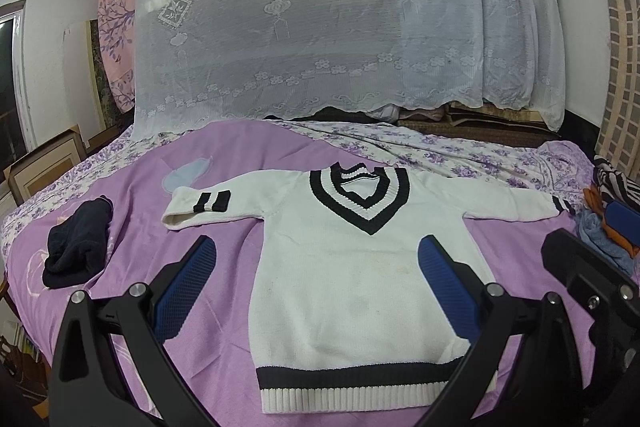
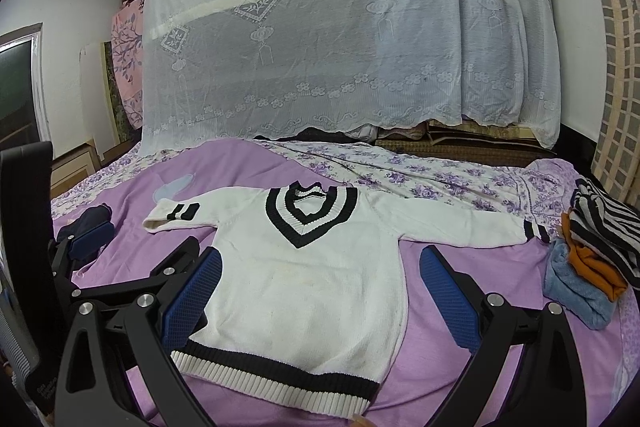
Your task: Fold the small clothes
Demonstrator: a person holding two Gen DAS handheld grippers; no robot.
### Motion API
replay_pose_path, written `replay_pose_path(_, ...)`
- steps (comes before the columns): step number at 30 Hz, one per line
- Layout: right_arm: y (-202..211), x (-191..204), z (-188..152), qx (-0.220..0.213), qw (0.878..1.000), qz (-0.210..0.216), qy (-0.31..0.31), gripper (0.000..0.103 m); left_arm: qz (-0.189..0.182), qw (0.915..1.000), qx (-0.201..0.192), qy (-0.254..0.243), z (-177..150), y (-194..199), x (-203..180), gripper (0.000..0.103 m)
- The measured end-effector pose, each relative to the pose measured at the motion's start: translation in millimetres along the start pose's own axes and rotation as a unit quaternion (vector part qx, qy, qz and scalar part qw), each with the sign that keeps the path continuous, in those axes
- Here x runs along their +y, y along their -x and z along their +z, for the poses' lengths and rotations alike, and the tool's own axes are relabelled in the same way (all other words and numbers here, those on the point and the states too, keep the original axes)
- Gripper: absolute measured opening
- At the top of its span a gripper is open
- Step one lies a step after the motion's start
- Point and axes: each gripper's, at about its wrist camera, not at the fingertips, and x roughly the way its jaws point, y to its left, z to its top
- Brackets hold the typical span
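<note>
A small white knit sweater (image 1: 340, 291) (image 2: 312, 287) with a black striped V-neck and a black hem band lies flat, front up, on the purple bedspread (image 1: 160, 227) (image 2: 460, 367). Both sleeves are spread out sideways. My left gripper (image 1: 316, 263) hovers open over the sweater's lower left part, with nothing between its blue pads; it also shows in the right wrist view as the left gripper (image 2: 136, 243). My right gripper (image 2: 320, 271) stands open over the sweater's body and right side, holding nothing. In the left wrist view the right gripper (image 1: 592, 231) sits at the far right.
A dark navy folded garment (image 1: 76, 251) (image 2: 92, 219) lies at the left of the bed. A stack of folded clothes (image 2: 592, 251) (image 1: 612, 219), striped, orange and blue, sits at the right edge. A white lace cloth (image 1: 320, 27) drapes a tall pile behind the bed.
</note>
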Motion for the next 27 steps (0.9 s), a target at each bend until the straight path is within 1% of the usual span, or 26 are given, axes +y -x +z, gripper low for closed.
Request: replay_pose_path(27,-0.1,0.1,-1.0,-0.001,1.000,0.000,0.001,0.100,0.000,1.0000,0.002,0.000,-1.5,-1.2,1.5,0.099)
